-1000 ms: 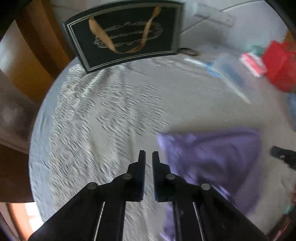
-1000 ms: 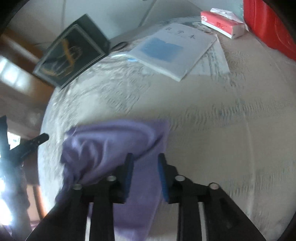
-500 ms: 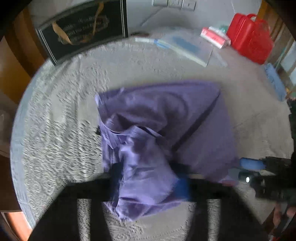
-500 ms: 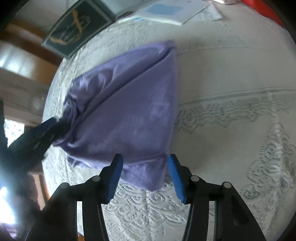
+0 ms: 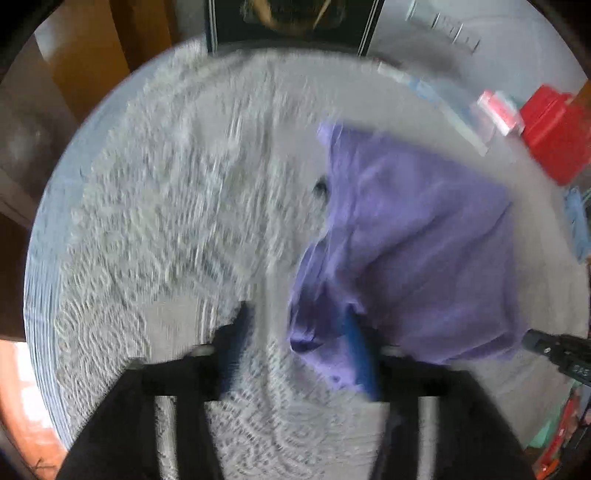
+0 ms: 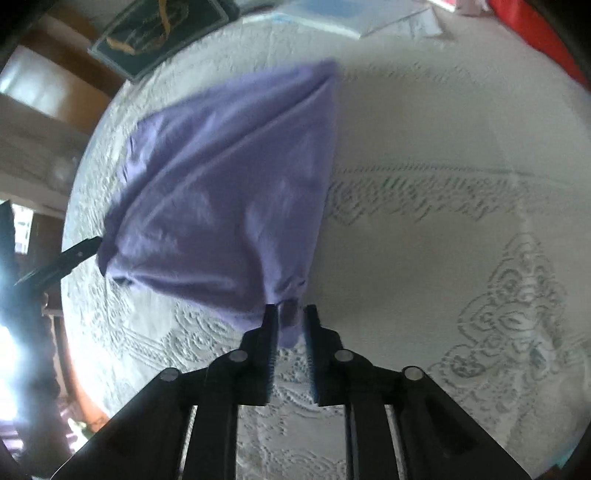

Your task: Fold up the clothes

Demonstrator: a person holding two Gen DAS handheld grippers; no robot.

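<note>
A purple garment [image 6: 229,184] lies partly folded on a round table under a white lace cloth [image 6: 443,221]. My right gripper [image 6: 290,317] is shut on the garment's near corner, with cloth bunched between its jaws. In the left wrist view the garment [image 5: 417,251] lies to the right of centre. My left gripper [image 5: 299,332] is open over the table's near edge; its right finger [image 5: 358,354] touches the garment's near left edge and nothing is held. The view is blurred. The left gripper's tip [image 6: 62,258] also shows at the garment's left corner in the right wrist view.
A black gift bag [image 5: 291,22] with gold handles stands at the table's far side. A clear plastic folder [image 6: 332,14], a pink box [image 5: 498,110] and a red bag [image 5: 554,133] lie at the far right. Wooden furniture [image 5: 85,66] stands beyond the left edge.
My right gripper has closed from wide open onto the garment's near corner. My left gripper has opened and swung left, so the garment now sits to its right.
</note>
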